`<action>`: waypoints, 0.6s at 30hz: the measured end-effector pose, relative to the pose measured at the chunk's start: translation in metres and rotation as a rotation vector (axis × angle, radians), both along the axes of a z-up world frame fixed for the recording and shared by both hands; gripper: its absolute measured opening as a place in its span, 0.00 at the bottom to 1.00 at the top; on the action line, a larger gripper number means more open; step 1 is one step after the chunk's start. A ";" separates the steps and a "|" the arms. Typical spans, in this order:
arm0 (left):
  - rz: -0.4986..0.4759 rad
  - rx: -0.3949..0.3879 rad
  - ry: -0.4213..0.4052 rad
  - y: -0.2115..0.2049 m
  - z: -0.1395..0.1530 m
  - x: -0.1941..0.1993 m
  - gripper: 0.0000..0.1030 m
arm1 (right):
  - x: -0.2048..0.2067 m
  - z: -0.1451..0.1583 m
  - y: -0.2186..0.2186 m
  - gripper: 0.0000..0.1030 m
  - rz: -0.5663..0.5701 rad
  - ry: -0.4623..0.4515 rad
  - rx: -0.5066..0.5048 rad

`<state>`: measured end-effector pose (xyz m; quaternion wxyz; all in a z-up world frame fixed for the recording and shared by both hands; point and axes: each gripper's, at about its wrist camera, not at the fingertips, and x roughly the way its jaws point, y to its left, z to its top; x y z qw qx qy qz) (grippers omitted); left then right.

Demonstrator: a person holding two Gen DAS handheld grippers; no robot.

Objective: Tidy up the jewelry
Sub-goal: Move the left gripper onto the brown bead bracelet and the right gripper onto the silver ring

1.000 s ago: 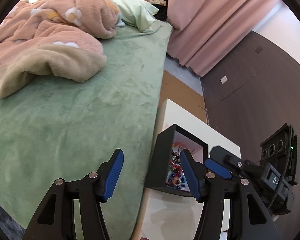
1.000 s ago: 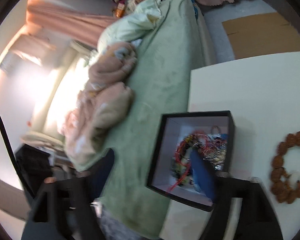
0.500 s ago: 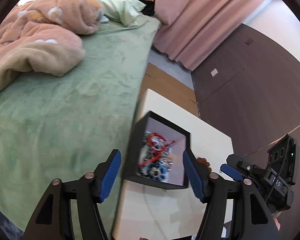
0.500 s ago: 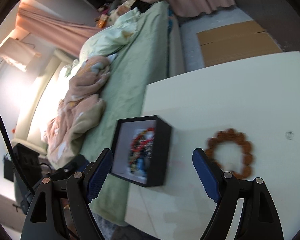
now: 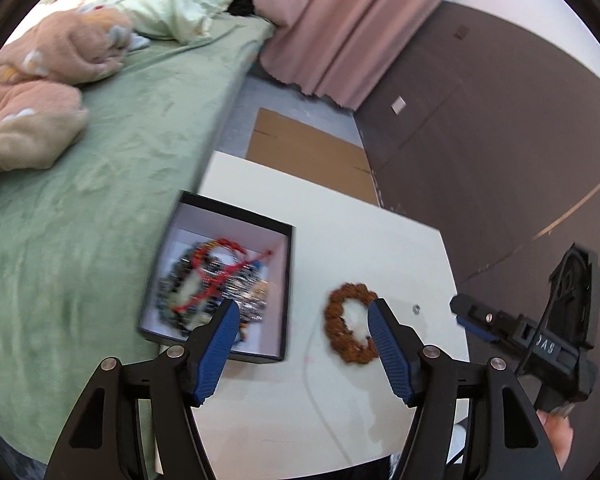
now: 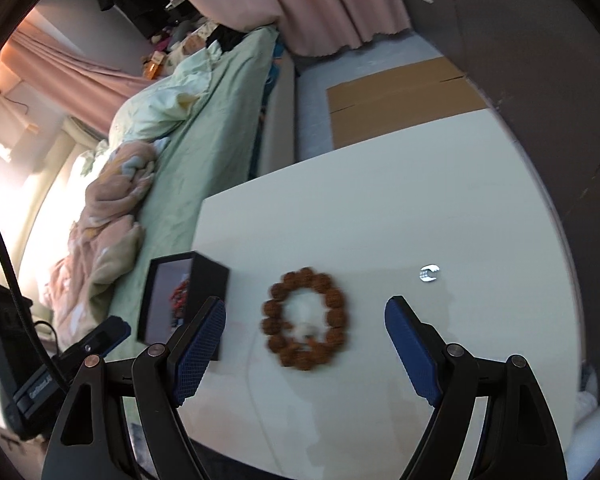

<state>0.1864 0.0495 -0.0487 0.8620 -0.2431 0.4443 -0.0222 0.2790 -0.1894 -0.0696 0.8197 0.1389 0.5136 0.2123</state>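
White table is carrying the black box of tangled jewelry at its bed-side edge, and the brown bead bracelet is lying loose just beside it. You are hovering the right gripper over the bracelet with jaws spread and empty, so be centring on one side of the ring, not its hollow; your left gripper, jaws just widening and empty, is waiting between box and bracelet.

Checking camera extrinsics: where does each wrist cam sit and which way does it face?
Left wrist: on the left gripper, angled down at the white table, open black jewelry box and brown beaded bracelet; its blue-padded fingers, the right gripper and a hand show.
Right wrist: on the right gripper, facing down at the bracelet and small silver ring; the left gripper shows.
Shared: table, box, bracelet, green bed.
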 end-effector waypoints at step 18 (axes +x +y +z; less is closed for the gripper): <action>-0.107 0.124 0.138 -0.079 -0.033 0.046 0.38 | 0.024 -0.008 -0.051 0.67 0.019 -0.035 -0.163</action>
